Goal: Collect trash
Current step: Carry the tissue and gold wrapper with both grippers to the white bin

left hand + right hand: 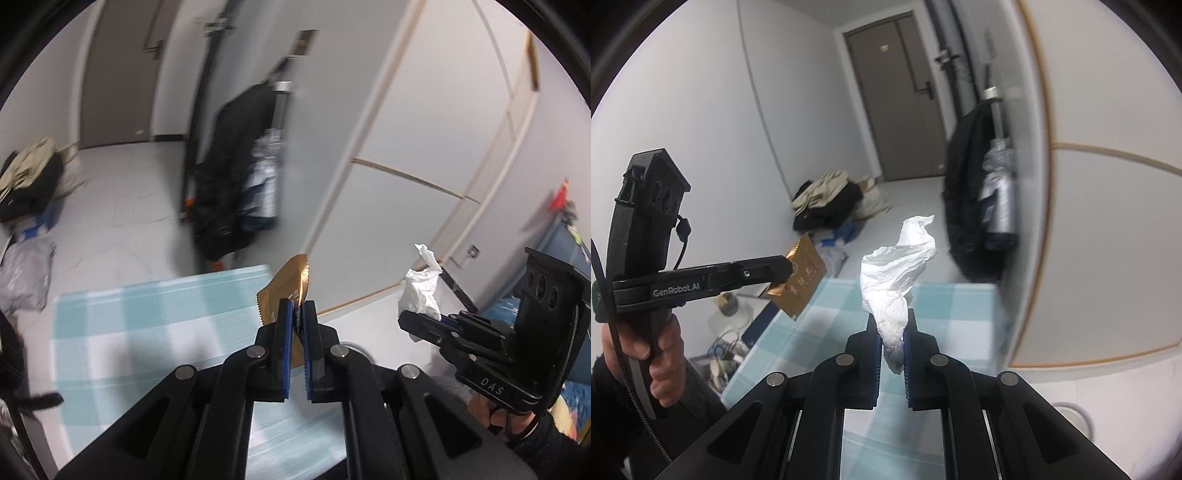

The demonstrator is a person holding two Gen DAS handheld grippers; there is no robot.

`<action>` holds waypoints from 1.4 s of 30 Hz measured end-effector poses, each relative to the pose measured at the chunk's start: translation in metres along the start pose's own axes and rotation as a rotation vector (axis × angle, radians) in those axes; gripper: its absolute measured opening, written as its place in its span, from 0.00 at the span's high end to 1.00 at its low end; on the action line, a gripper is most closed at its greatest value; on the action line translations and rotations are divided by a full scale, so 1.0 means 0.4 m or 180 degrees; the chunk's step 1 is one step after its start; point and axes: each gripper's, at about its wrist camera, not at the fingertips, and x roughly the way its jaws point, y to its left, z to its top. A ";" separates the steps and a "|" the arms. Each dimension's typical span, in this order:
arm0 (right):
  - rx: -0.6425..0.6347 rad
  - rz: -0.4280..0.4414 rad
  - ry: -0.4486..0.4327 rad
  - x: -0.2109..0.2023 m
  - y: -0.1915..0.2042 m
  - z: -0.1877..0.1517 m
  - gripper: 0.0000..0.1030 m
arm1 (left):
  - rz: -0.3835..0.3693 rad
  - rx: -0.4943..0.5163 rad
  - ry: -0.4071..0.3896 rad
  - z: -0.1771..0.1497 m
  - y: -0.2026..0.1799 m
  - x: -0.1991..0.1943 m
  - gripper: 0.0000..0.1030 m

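Your left gripper (297,310) is pinching one gold wrapper (286,291) between its blue pads, and your right gripper (892,328) is clamped on one crumpled white tissue (897,266): two pieces of trash, one in each claw, both lifted clear above the blue-and-white checked cloth (953,306) that covers the surface below. Beyond the cloth lies a pale floor (122,199) with one pile of clothes (827,199) against the white wall, a brown door (897,99) at the far end, and a dark coat (967,206) hanging on a rack. You hold both grippers side by side, tilted slightly downward; your left hand (661,354) wraps the handle, your right hand (491,410) grips the other.
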 end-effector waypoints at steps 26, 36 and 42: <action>0.0944 -0.0931 -0.0042 -0.194 -0.475 -0.135 0.91 | -0.0787 0.0519 0.0757 -0.010 -0.323 0.366 0.99; 0.1343 -0.1075 0.0405 -0.109 -0.656 -0.285 0.91 | -0.0893 0.0457 0.1284 -0.073 -0.351 0.546 0.99; 0.1634 -0.0911 0.0788 -0.023 -0.741 -0.408 0.91 | -0.0881 0.0365 0.1585 -0.109 -0.344 0.644 0.99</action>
